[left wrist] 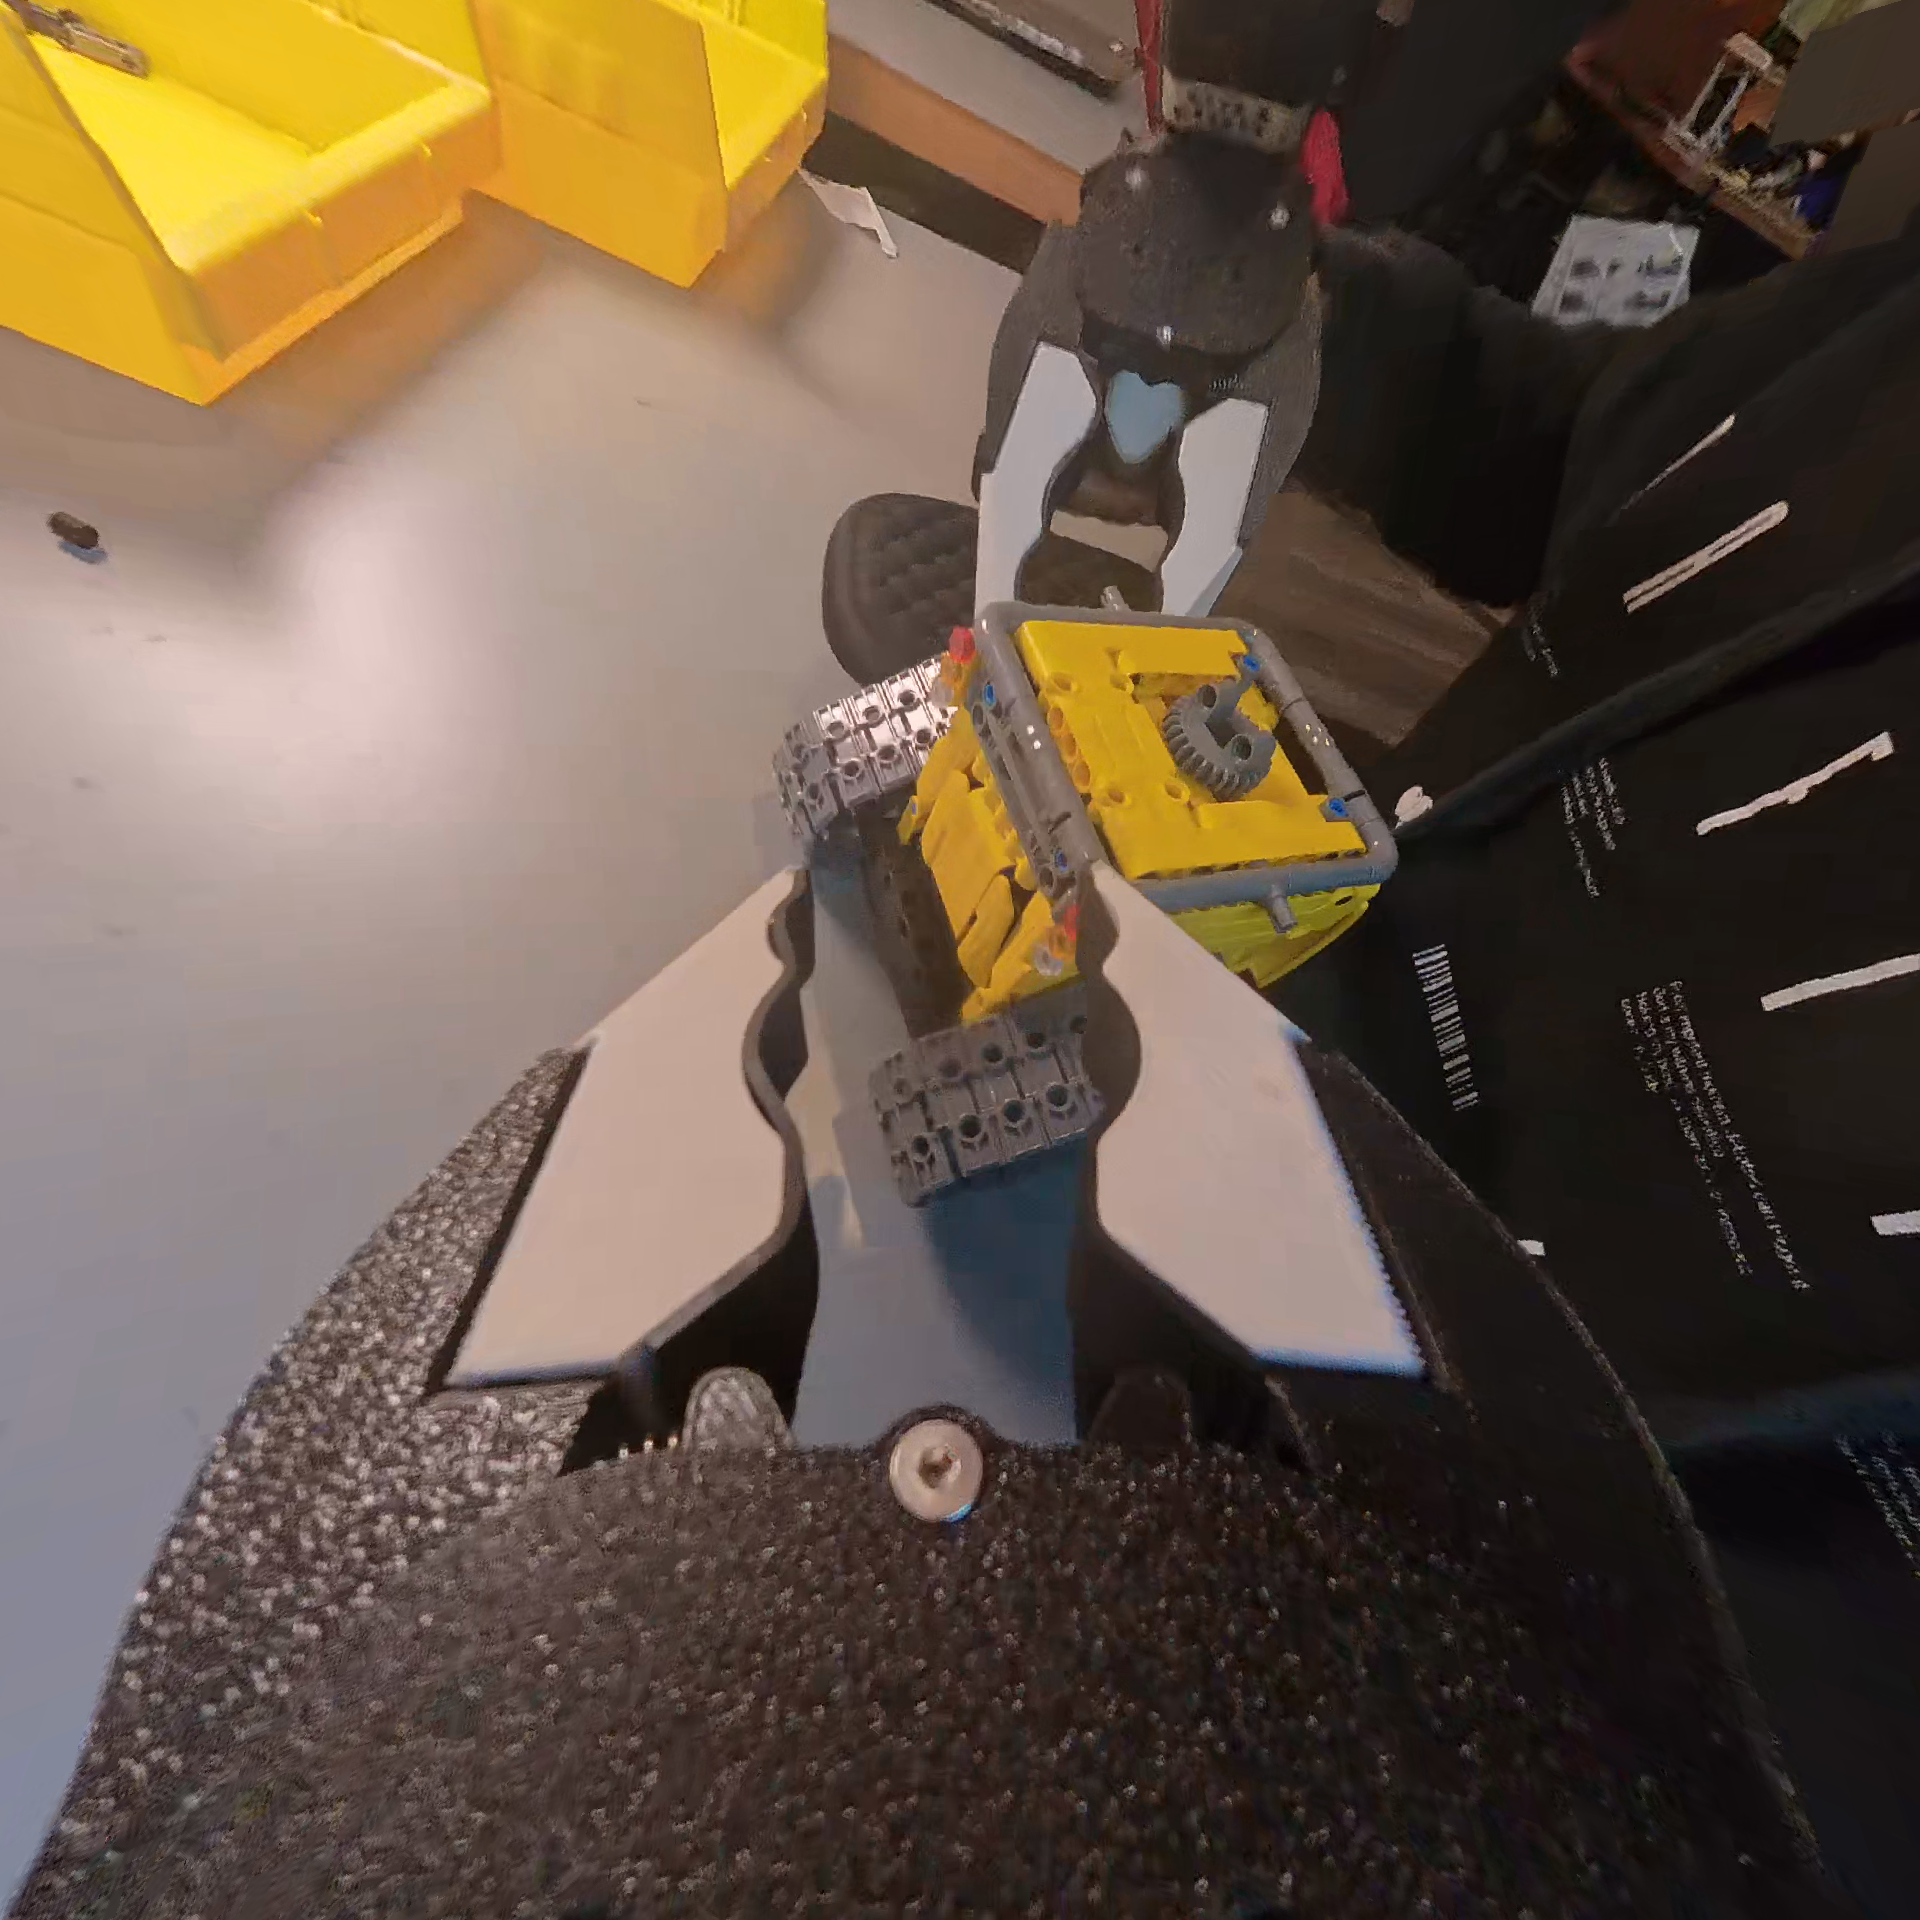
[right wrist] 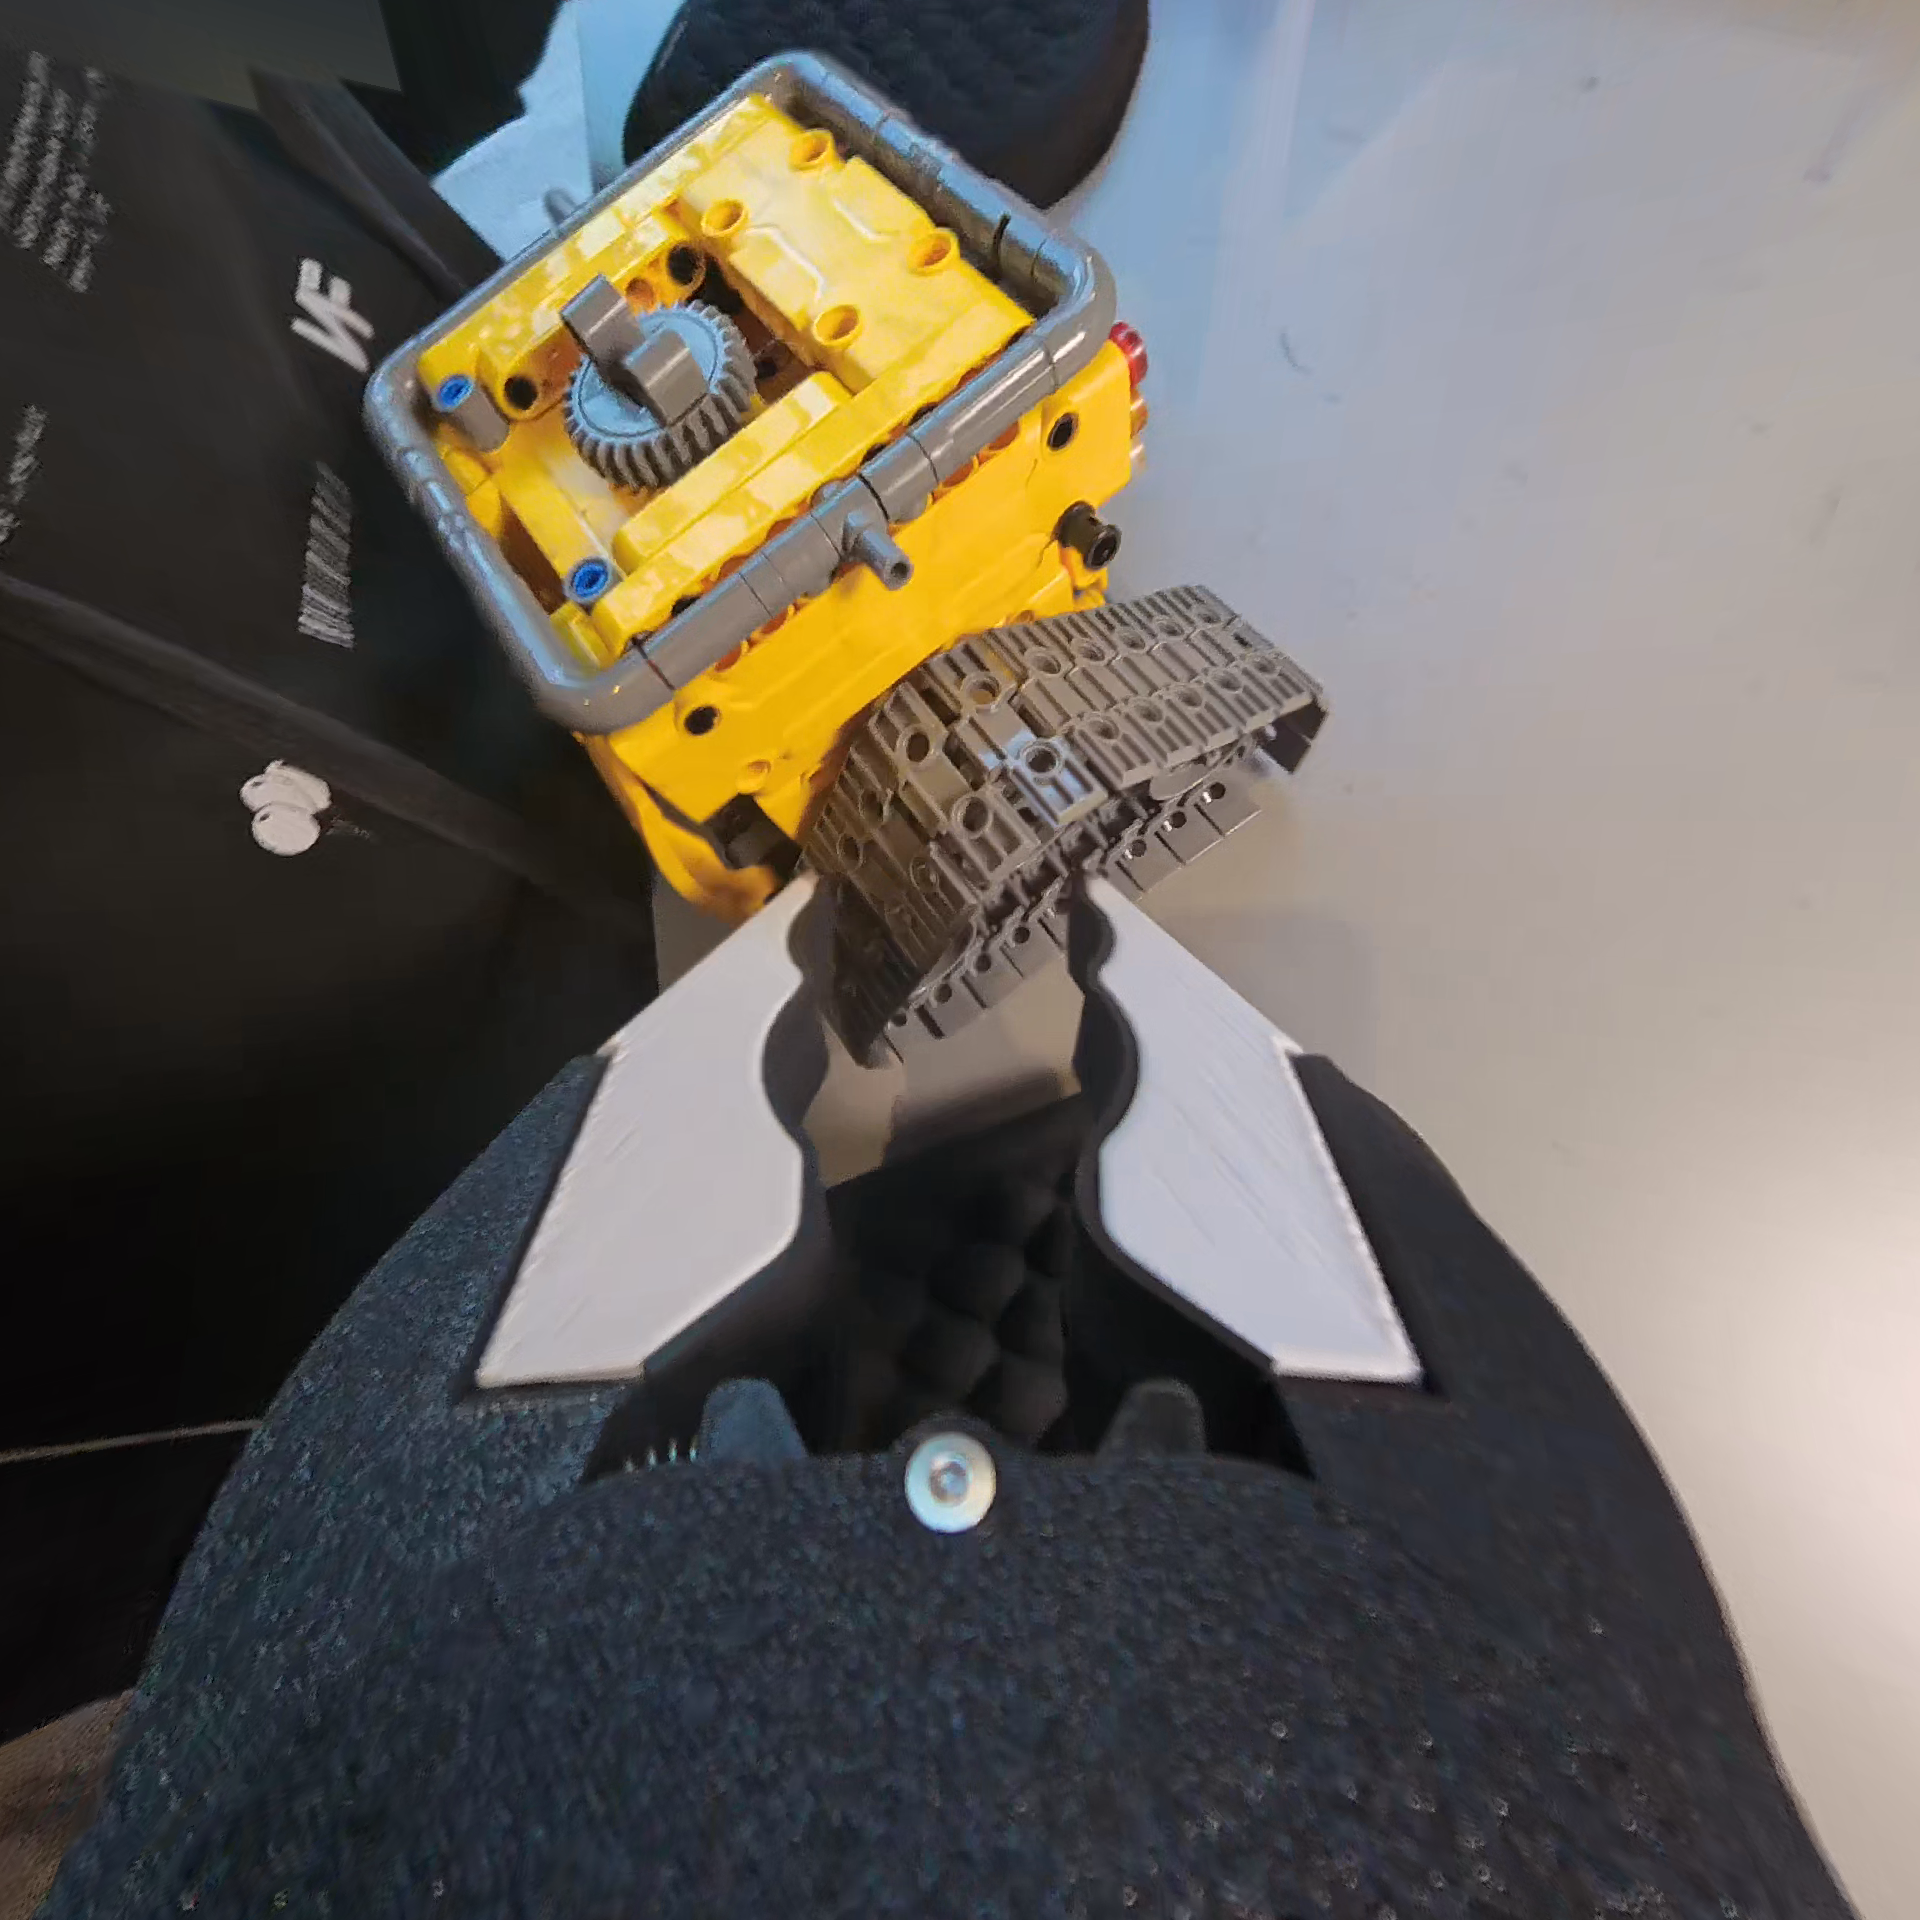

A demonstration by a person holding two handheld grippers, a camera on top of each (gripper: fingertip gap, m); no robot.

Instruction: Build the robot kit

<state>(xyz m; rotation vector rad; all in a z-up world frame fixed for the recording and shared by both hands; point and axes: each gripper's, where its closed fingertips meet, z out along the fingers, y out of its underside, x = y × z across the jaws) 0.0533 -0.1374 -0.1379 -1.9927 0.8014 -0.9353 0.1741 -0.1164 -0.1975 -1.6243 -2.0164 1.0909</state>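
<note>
A yellow brick-built tracked model (left wrist: 1132, 758) with a grey frame, a grey gear on top and grey link tracks is held in the air between both grippers. My left gripper (left wrist: 951, 894) is shut on one end of it, with a grey track (left wrist: 987, 1112) lying between its white fingers (left wrist: 665, 1132). My right gripper (right wrist: 948, 894) is shut on the other grey track (right wrist: 1039, 790) of the model (right wrist: 748, 416). The right gripper also shows in the left wrist view (left wrist: 1096, 613) at the model's far end.
Two yellow bins (left wrist: 260, 187) (left wrist: 644, 125) stand at the far left on the grey table (left wrist: 416, 727). A small black part (left wrist: 75, 532) lies on the table. A person's black printed garment (left wrist: 1662, 935) fills the right side. A black quilted round object (left wrist: 894, 571) lies beyond the model. Spacing between my two grippers at the tips: around 15 centimeters.
</note>
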